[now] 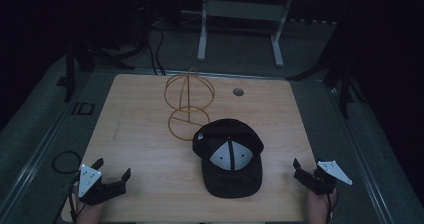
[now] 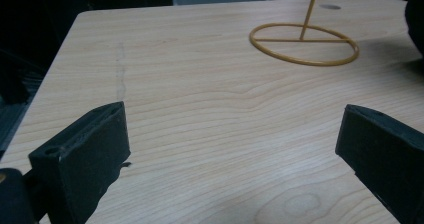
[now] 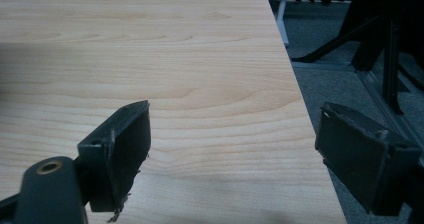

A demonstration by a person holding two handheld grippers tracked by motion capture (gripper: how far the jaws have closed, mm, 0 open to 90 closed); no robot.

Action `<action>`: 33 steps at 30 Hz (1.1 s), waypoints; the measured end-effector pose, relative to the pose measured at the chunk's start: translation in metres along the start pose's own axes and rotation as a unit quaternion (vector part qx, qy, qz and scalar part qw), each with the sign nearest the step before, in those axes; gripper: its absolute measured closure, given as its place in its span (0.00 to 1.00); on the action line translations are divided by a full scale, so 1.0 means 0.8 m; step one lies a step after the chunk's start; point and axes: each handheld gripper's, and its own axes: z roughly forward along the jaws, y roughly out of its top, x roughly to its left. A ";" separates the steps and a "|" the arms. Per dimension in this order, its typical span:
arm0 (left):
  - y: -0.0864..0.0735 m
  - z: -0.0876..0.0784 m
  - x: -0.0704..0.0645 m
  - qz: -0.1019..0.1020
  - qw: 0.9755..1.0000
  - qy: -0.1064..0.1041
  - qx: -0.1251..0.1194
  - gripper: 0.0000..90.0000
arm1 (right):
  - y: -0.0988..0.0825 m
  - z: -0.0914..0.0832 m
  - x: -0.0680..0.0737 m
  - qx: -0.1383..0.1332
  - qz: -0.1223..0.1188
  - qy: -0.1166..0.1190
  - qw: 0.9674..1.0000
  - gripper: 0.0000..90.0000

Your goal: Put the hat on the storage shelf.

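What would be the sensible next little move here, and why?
Probably bring the right gripper inward toward the black cap. Both it and the left gripper are open and hold nothing, the cap lies flat between them, and the wire stand behind it is bare.

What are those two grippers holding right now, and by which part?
Nothing. The left gripper and right gripper both stand open over bare table, apart from the cap and the wire stand.
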 end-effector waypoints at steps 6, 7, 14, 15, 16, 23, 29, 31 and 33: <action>0.000 0.001 -0.001 0.001 1.000 -0.002 0.002 0.02 | 0.001 0.001 -0.004 0.007 0.006 0.038 0.999 0.16; 0.000 0.001 -0.002 0.002 1.000 0.000 0.003 0.02 | 0.001 0.001 -0.004 0.009 0.007 0.041 0.999 0.16; 0.000 0.000 -0.003 0.004 1.000 -0.003 0.003 0.02 | 0.013 -0.004 -0.008 0.012 0.029 0.063 0.998 0.15; 0.001 -0.001 -0.002 0.004 1.000 -0.004 0.003 0.02 | 0.013 -0.004 -0.008 0.012 0.029 0.063 0.998 0.15; 0.001 -0.001 -0.002 0.003 1.000 -0.006 0.004 0.02 | 0.016 -0.006 -0.007 0.013 0.028 0.063 0.998 0.15; 0.001 -0.002 -0.002 -0.001 1.000 -0.009 0.002 0.02 | 0.059 -0.029 0.015 -0.010 0.015 0.108 0.994 0.14; 0.002 -0.003 -0.003 -0.020 1.000 -0.021 -0.009 0.02 | 0.096 -0.039 0.044 -0.021 -0.005 0.155 0.988 0.14; 0.003 -0.004 -0.002 -0.035 0.999 -0.034 -0.017 0.02 | 0.102 -0.038 0.049 -0.016 -0.012 0.170 0.985 0.13; 0.003 -0.006 -0.001 -0.045 0.998 -0.041 -0.016 0.03 | 0.110 -0.035 0.059 -0.020 -0.023 0.194 0.981 0.12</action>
